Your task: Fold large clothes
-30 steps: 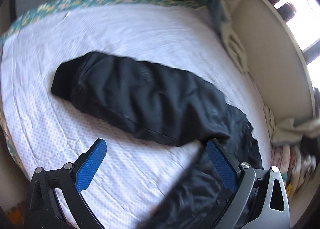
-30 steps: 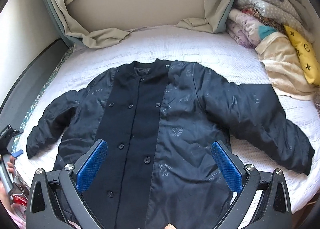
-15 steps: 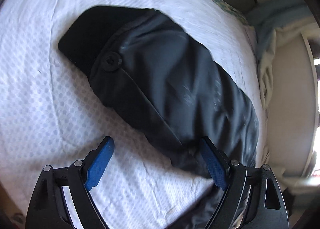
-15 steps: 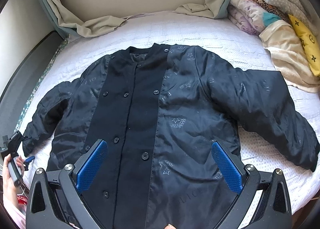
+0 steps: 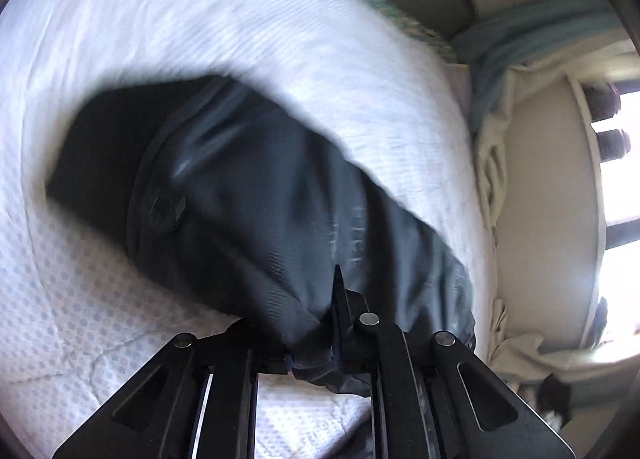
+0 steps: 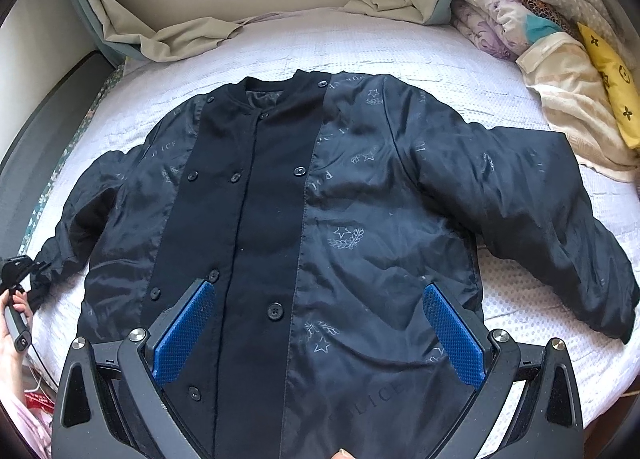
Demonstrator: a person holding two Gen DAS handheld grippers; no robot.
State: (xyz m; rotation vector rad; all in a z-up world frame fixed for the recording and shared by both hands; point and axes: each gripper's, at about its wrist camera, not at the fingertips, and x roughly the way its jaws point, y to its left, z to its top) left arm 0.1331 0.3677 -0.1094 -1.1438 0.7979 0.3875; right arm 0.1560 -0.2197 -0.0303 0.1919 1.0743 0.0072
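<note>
a black jacket [image 6: 304,227] lies face up and spread flat on a bed [image 6: 400,51] with a white dotted cover, collar toward the far wall and both sleeves out to the sides. a matte button band runs down its front between shiny printed panels.

the left gripper [image 5: 320,343] has its jaws closed tight on the end of one sleeve [image 5: 248,195], with a fold of dark cloth bunched between them. that sleeve runs away from the gripper across the white cover, its black cuff at the far end; this view is smeared by motion. in the right wrist view the same gripper shows small at the left edge, held by a hand [image 6: 12,323], at the tip of the jacket's left-side sleeve.

the right gripper [image 6: 316,335] hangs over the lower front of the jacket with its jaws wide apart and nothing between the blue pads [image 6: 182,333]; whether they touch the cloth cannot be told.

a beige curtain [image 6: 192,31] pools at the head of the bed. folded blankets [image 6: 516,11] and a yellow pillow [image 6: 612,83] are piled at the far right corner, apart from the jacket.
</note>
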